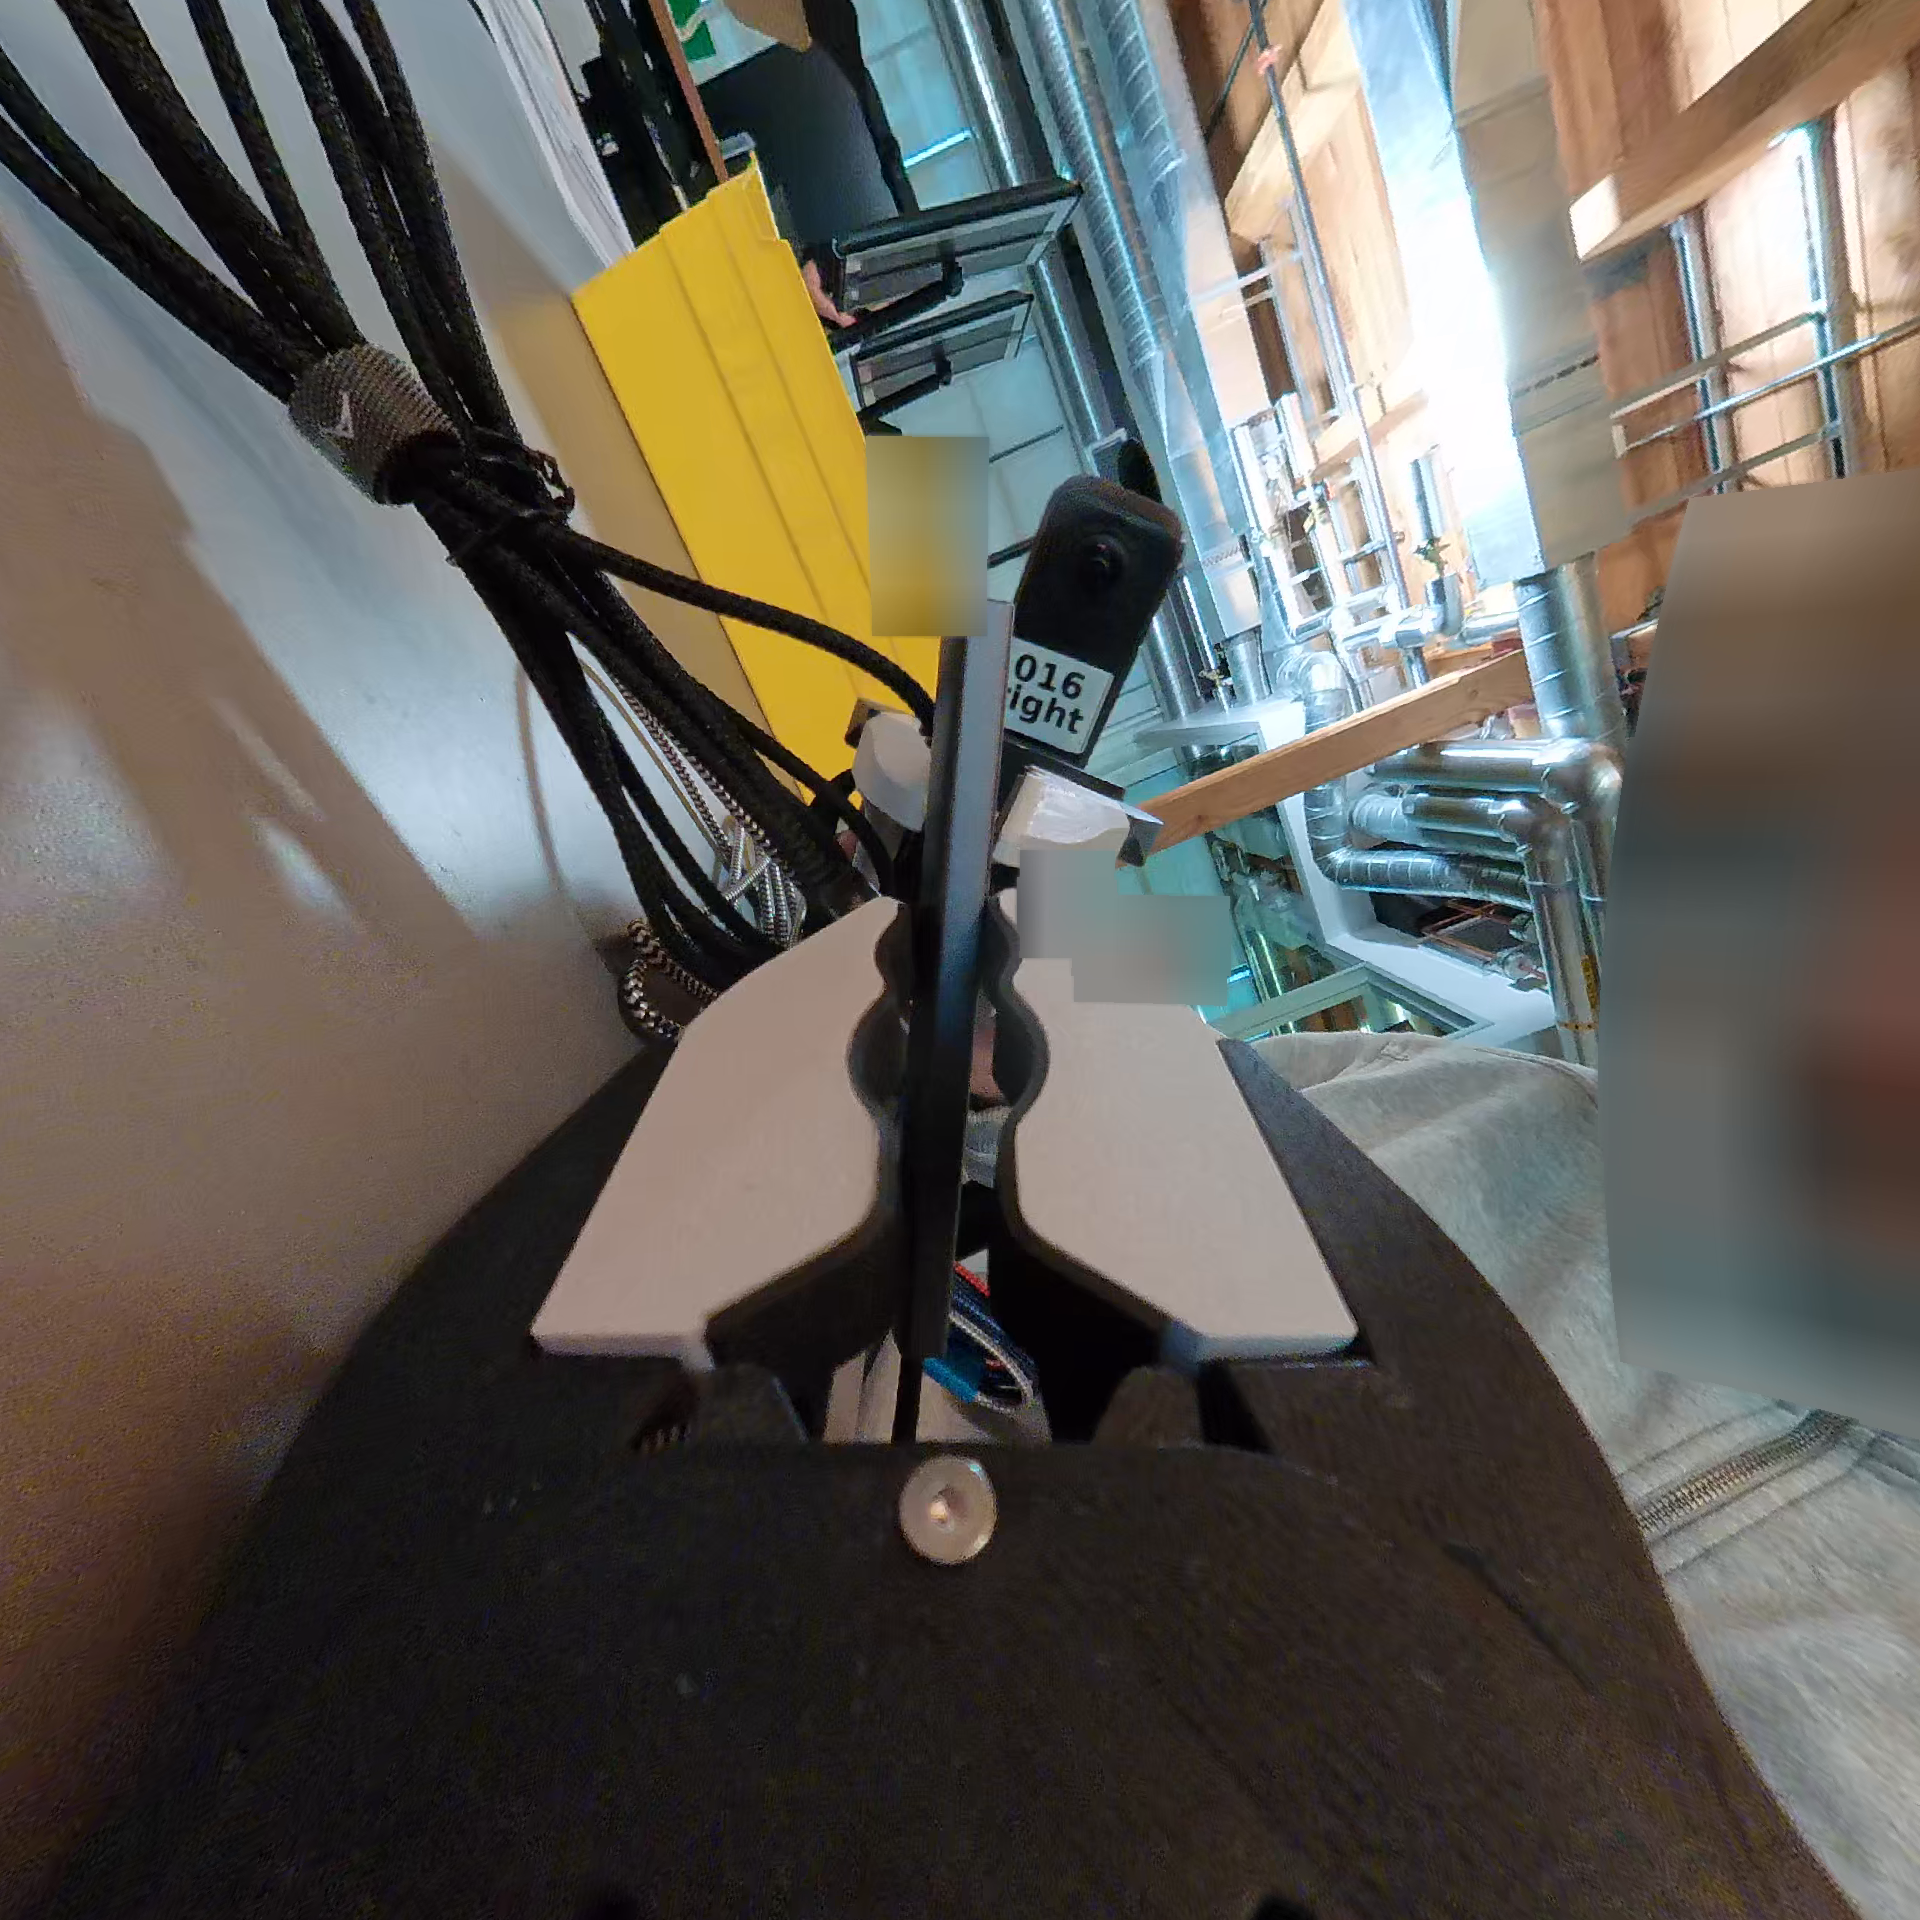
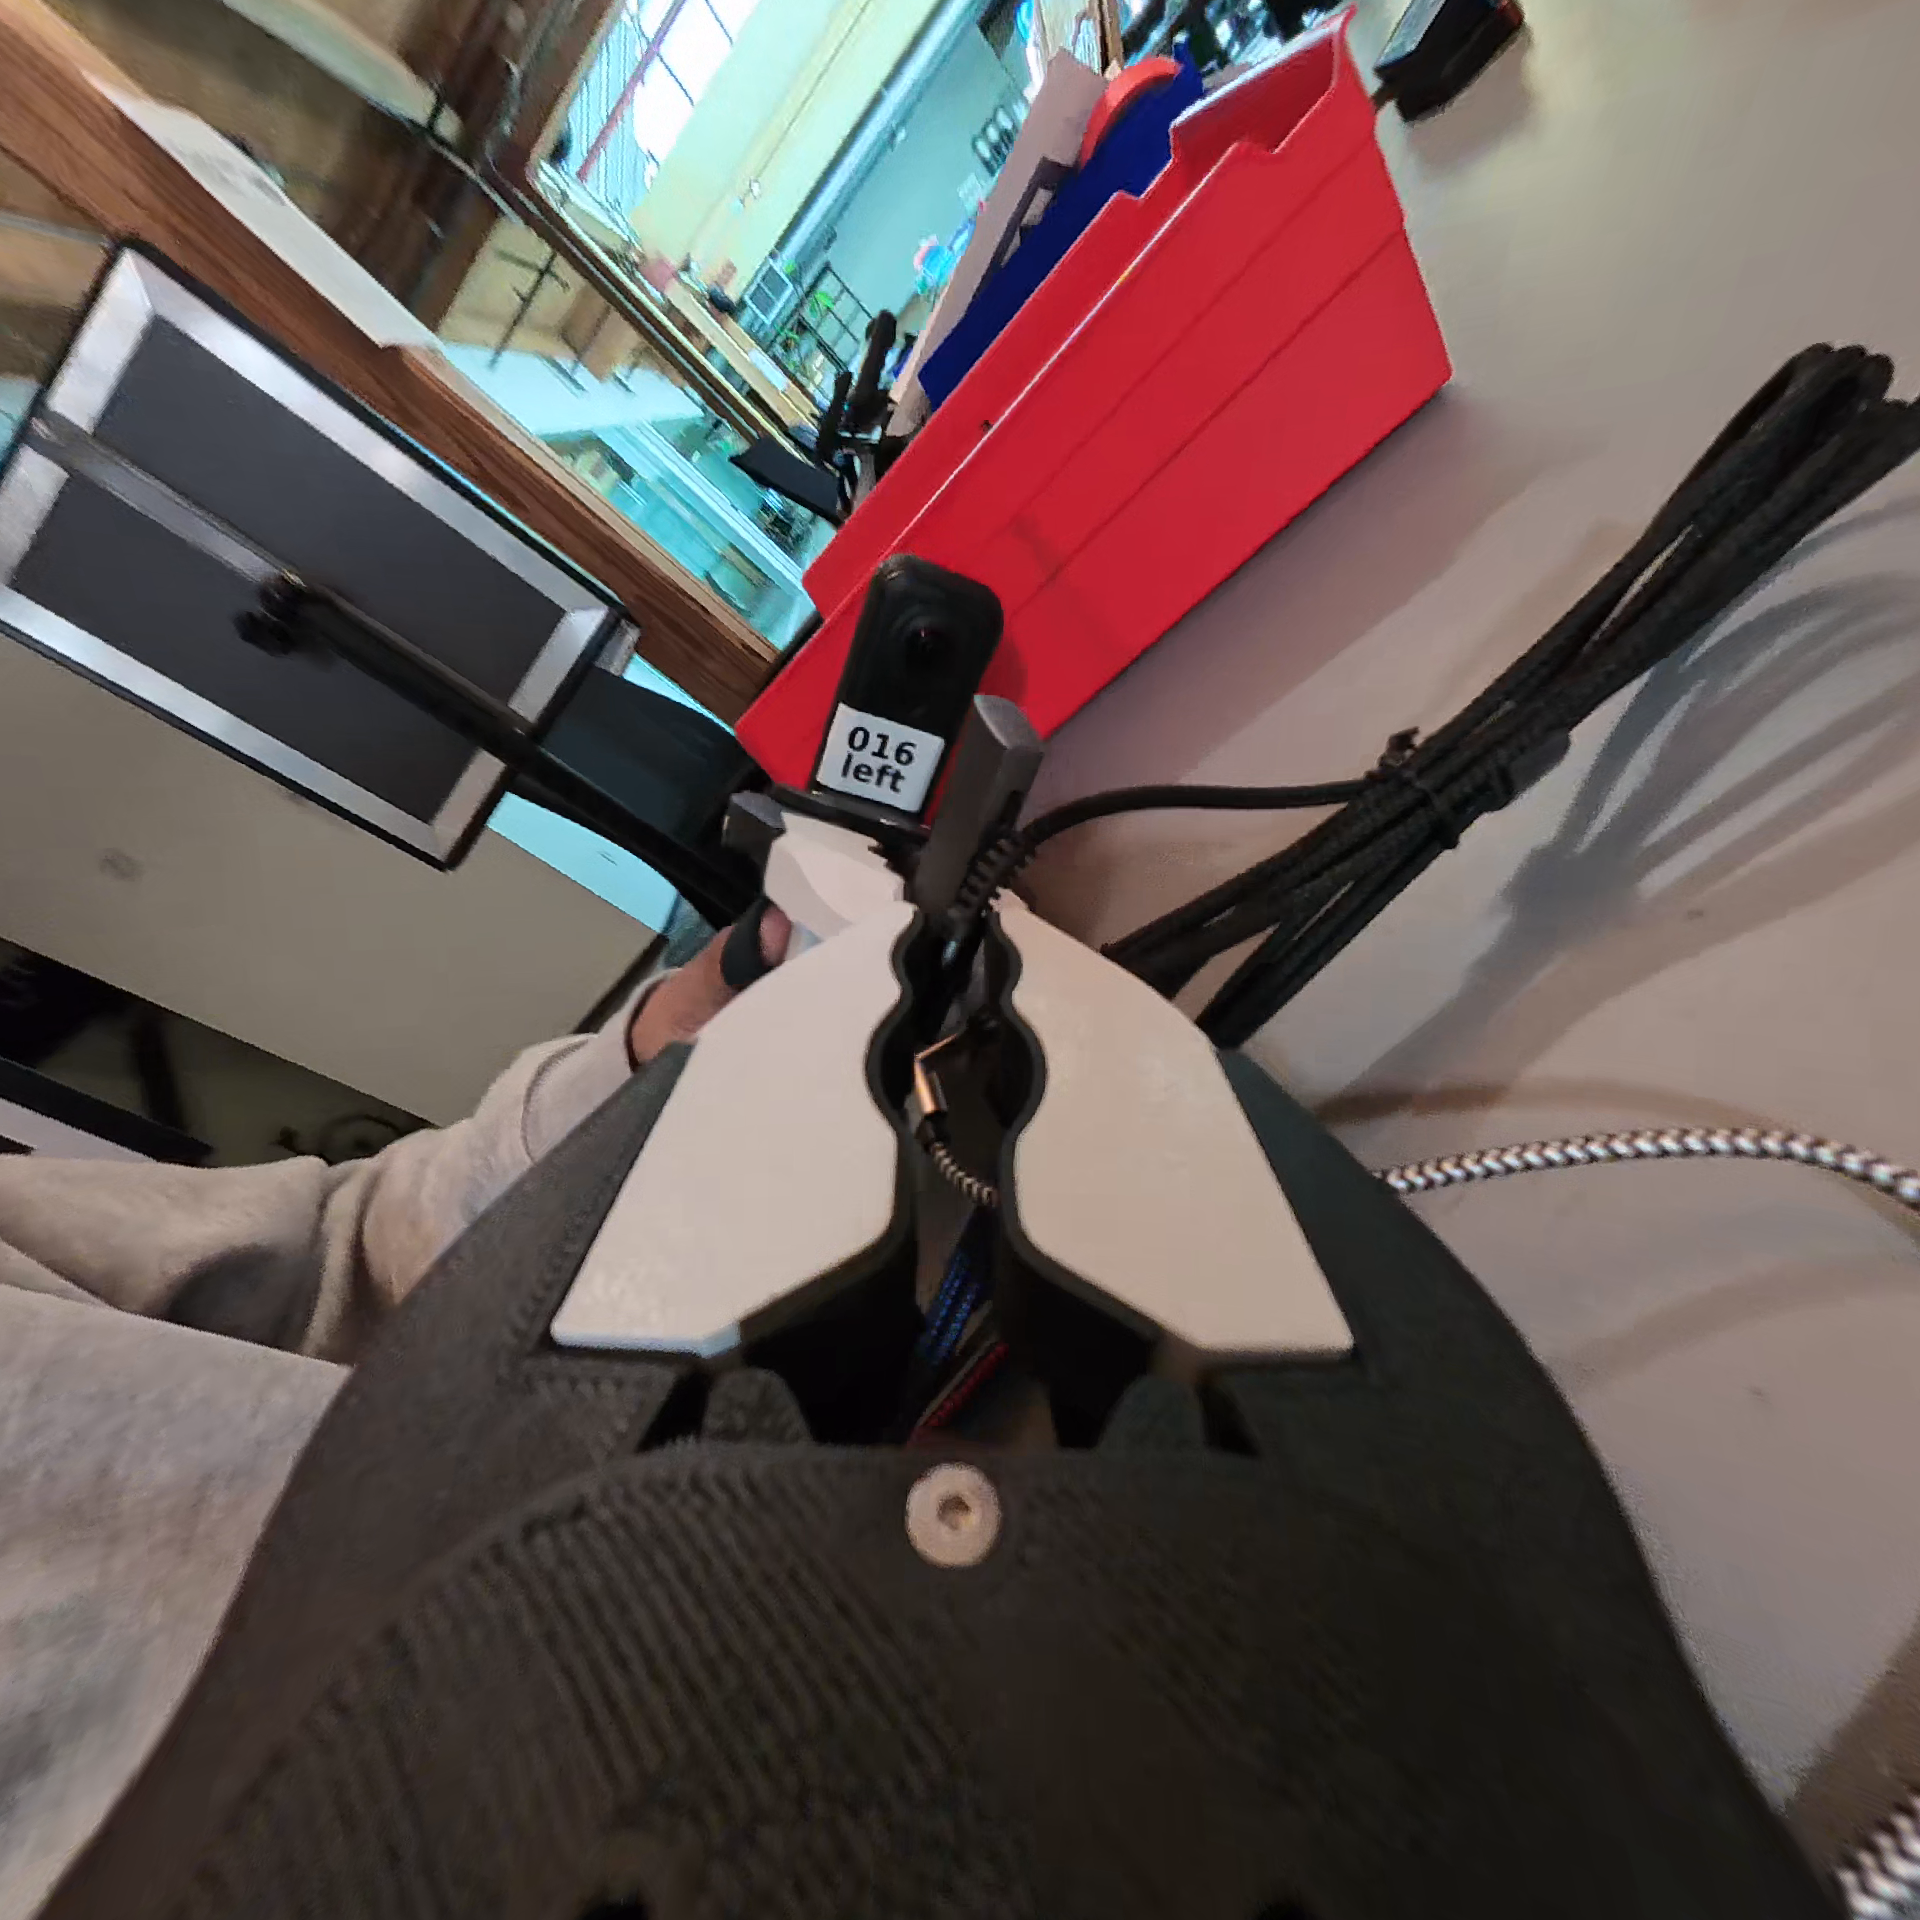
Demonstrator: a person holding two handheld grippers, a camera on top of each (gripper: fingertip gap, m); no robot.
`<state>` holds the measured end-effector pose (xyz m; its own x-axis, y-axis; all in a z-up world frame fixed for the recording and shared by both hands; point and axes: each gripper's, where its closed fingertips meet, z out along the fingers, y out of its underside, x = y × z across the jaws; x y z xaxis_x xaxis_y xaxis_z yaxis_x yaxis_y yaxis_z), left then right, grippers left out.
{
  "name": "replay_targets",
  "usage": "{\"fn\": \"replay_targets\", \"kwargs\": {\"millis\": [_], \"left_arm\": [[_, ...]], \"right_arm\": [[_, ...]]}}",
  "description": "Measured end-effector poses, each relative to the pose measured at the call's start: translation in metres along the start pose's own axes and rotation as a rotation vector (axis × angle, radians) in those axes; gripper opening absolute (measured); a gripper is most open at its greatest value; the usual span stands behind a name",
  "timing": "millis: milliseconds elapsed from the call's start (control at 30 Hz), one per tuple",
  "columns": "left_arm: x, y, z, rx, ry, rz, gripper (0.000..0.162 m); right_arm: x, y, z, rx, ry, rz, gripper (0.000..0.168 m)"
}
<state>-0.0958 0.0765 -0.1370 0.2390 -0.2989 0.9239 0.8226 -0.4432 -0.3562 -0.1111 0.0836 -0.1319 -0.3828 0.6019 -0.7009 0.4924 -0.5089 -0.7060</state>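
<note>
My left gripper [image 1: 951,920] is shut on a thin dark grey flat slab [image 1: 971,748], seen edge-on and standing up between the pads. The same slab shows in the right wrist view [image 2: 982,790], held by the left gripper beyond. My right gripper [image 2: 951,925] is shut on a metal cable plug [image 2: 935,1070] with a black-and-white braided cable [image 2: 966,1174], its tips right at the slab's edge. The two grippers face each other closely; the right gripper's camera [image 1: 1101,561] shows just behind the slab.
A tied bundle of black braided cables [image 1: 416,436] [image 2: 1507,748] lies on the pale table [image 2: 1662,312]. A yellow bin [image 1: 727,416] and a red bin [image 2: 1143,416] stand behind. A loose braided cable [image 2: 1662,1153] trails right. A grey sleeve [image 2: 208,1247] is close.
</note>
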Motion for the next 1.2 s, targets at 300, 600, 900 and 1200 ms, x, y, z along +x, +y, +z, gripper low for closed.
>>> {"fn": "replay_targets", "kwargs": {"millis": [300,600,900,1200], "left_arm": [[0.003,-0.001,0.001,0.028,0.024,0.004,0.012],[0.002,-0.005,-0.001,0.054,0.038,-0.047,0.011],[0.0,-0.011,-0.005,0.095,0.054,-0.089,0.01],[0.0,-0.01,-0.004,0.092,0.061,-0.097,0.01]], "right_arm": [[-0.001,0.004,0.003,-0.013,0.043,-0.048,0.01],[0.001,0.009,0.006,-0.047,-0.044,0.099,0.012],[-0.003,0.016,0.009,-0.112,-0.092,0.111,0.022],[-0.004,0.026,0.003,-0.247,-0.16,0.145,0.018]]}}
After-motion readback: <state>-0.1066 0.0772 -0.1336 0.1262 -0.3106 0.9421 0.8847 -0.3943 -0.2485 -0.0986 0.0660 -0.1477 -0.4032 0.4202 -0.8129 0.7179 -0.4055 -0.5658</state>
